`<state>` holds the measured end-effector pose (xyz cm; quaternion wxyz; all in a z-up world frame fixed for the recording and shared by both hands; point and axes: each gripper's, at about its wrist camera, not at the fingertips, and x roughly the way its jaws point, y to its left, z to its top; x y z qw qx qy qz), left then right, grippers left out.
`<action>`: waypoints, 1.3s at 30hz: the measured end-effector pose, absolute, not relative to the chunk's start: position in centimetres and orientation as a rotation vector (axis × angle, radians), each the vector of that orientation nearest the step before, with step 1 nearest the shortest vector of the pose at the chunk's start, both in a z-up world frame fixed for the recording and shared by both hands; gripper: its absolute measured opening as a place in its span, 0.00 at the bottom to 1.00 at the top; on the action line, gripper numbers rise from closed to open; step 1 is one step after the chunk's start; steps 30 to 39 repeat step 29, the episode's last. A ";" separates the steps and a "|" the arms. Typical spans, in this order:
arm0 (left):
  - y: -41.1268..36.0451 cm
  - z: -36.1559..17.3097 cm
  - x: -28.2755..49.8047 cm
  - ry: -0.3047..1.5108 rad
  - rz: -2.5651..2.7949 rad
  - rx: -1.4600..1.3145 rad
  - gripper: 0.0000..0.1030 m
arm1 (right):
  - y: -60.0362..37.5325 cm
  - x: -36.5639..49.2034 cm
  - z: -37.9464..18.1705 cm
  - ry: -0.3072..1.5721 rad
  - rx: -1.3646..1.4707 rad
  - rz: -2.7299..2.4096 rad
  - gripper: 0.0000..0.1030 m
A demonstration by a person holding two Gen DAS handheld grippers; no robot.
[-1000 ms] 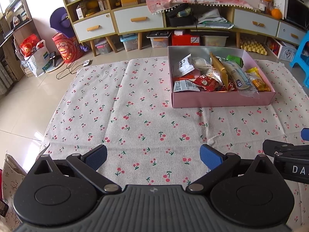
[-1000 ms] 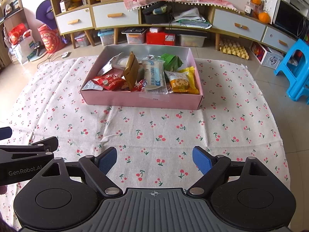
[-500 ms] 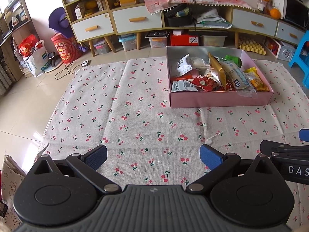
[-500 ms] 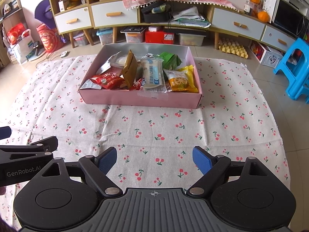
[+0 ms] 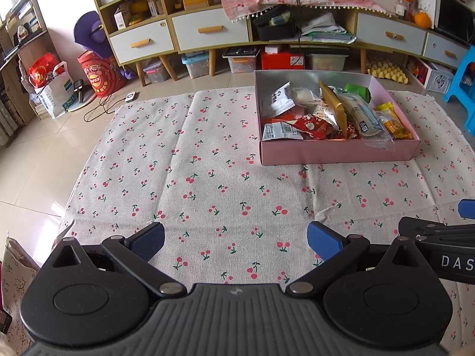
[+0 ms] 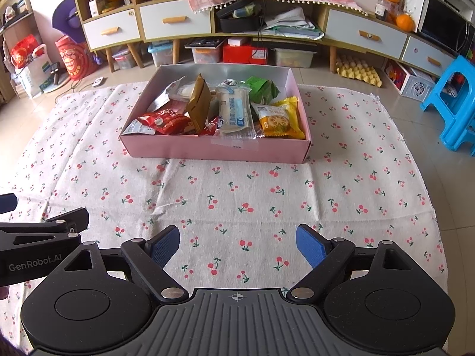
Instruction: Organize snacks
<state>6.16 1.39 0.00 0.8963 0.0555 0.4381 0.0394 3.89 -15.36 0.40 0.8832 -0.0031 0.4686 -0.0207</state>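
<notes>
A pink box (image 5: 338, 151) (image 6: 216, 148) sits on the cherry-print cloth (image 5: 207, 184) (image 6: 237, 195) and holds several snack packets: a red one (image 6: 163, 121), a brown one (image 6: 199, 103), a clear white one (image 6: 234, 109), a green one (image 6: 261, 89) and a yellow one (image 6: 279, 118). My left gripper (image 5: 236, 241) is open and empty, low over the cloth, well short of the box. My right gripper (image 6: 237, 246) is open and empty, facing the box's front wall from a distance. Each gripper shows at the edge of the other's view.
A long cabinet with drawers (image 5: 207, 29) runs along the back wall, with storage bins (image 6: 243, 53) under it. A blue stool (image 6: 454, 103) stands at the right. Red bags (image 5: 98, 71) stand on the tiled floor at the left.
Both grippers have drawn back slightly from the box, which looks a little smaller and farther. Both stay open and empty.
</notes>
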 end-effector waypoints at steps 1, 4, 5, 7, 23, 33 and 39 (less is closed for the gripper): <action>1.4 0.0 6.2 0.908 0.081 0.114 0.99 | -15.4 3.9 0.4 0.975 -0.006 -0.043 0.85; 1.4 0.0 6.2 0.908 0.080 0.112 0.99 | -15.4 3.9 0.4 0.976 -0.006 -0.043 0.85; 1.4 0.0 6.2 0.908 0.080 0.112 0.99 | -15.3 3.9 0.4 0.976 -0.006 -0.044 0.85; 1.4 0.0 6.2 0.909 0.079 0.112 0.99 | -15.3 3.9 0.3 0.978 -0.006 -0.044 0.85; 1.3 -0.1 6.1 0.917 0.073 0.108 0.99 | -15.4 3.9 0.1 0.984 -0.006 -0.043 0.85; 1.2 -0.2 6.1 0.914 0.064 0.116 0.99 | -15.4 3.9 0.1 0.987 -0.005 -0.042 0.85; 1.2 -0.2 6.1 0.914 0.064 0.116 0.99 | -15.4 3.9 0.1 0.987 -0.005 -0.042 0.85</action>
